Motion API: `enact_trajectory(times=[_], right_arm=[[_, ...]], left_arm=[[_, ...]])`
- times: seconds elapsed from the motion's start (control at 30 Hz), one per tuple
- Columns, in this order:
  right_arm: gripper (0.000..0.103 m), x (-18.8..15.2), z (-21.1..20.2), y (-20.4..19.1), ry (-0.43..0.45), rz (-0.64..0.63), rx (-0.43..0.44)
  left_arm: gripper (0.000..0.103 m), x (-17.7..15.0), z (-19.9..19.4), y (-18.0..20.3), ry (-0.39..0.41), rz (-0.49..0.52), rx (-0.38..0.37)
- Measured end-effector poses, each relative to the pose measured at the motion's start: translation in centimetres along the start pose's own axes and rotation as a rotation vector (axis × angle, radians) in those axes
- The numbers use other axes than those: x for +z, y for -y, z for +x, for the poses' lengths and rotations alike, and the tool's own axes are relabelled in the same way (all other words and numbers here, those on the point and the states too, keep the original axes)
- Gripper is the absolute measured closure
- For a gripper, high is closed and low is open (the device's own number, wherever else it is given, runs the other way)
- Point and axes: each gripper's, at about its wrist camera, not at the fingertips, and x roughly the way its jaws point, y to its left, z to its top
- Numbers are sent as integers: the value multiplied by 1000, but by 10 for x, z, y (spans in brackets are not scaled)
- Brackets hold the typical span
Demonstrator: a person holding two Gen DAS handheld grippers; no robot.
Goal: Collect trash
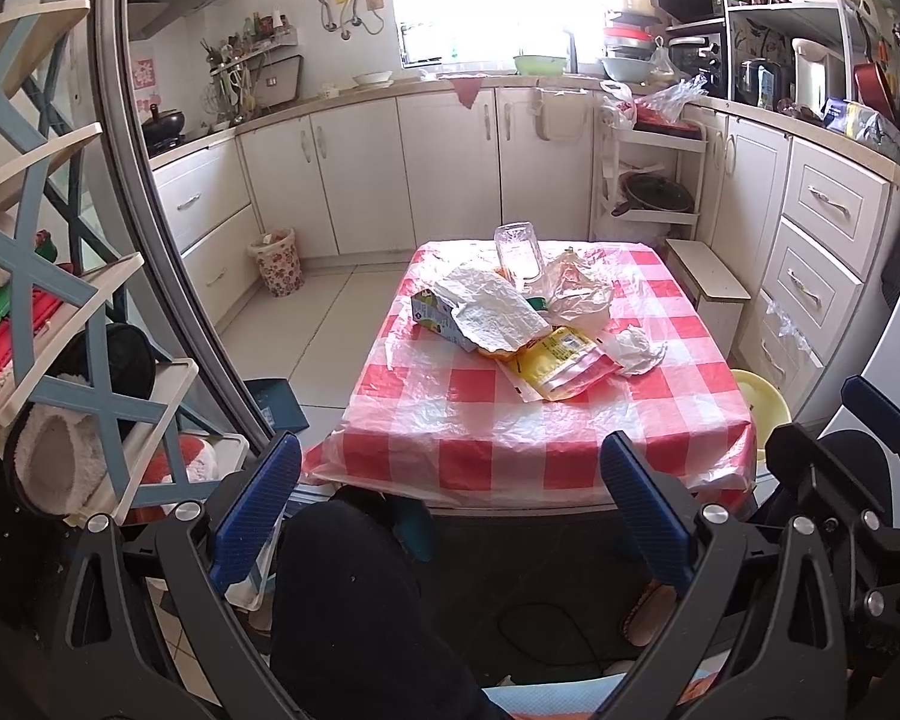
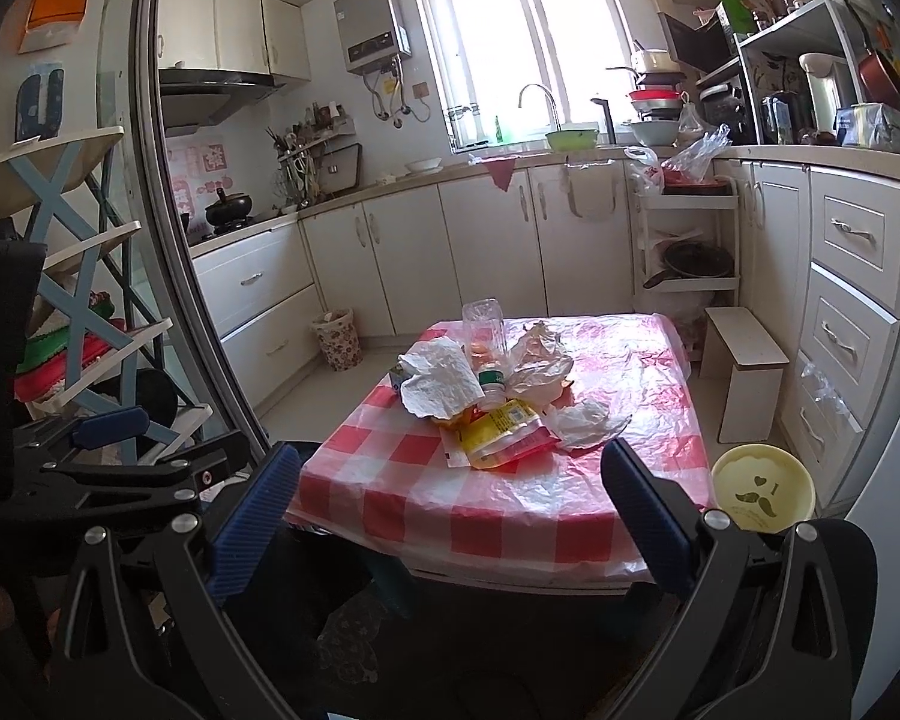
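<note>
We see both wrist views from low before the table (image 1: 540, 444), facing the window (image 2: 510, 42); the right view sits slightly nearer.

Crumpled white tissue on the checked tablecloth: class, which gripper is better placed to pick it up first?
Probably the right gripper: open, and the crumpled white tissue lies on its side of the pile. The left gripper, also open, sits further left.

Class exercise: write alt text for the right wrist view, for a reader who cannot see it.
A heap of trash, with a clear plastic bottle, crumpled white paper and a yellow wrapper, lies on a red-checked table in a kitchen. The open right gripper is short of the table's near edge, holding nothing. A floral wastebasket stands by the cabinets.
</note>
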Motion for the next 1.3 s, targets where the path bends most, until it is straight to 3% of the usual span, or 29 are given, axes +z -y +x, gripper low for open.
enact_trajectory(times=[1.3], right_arm=[[6,5,5,-8,17,-1,16]], left_arm=[[7,1,0,0,-3,5,0]])
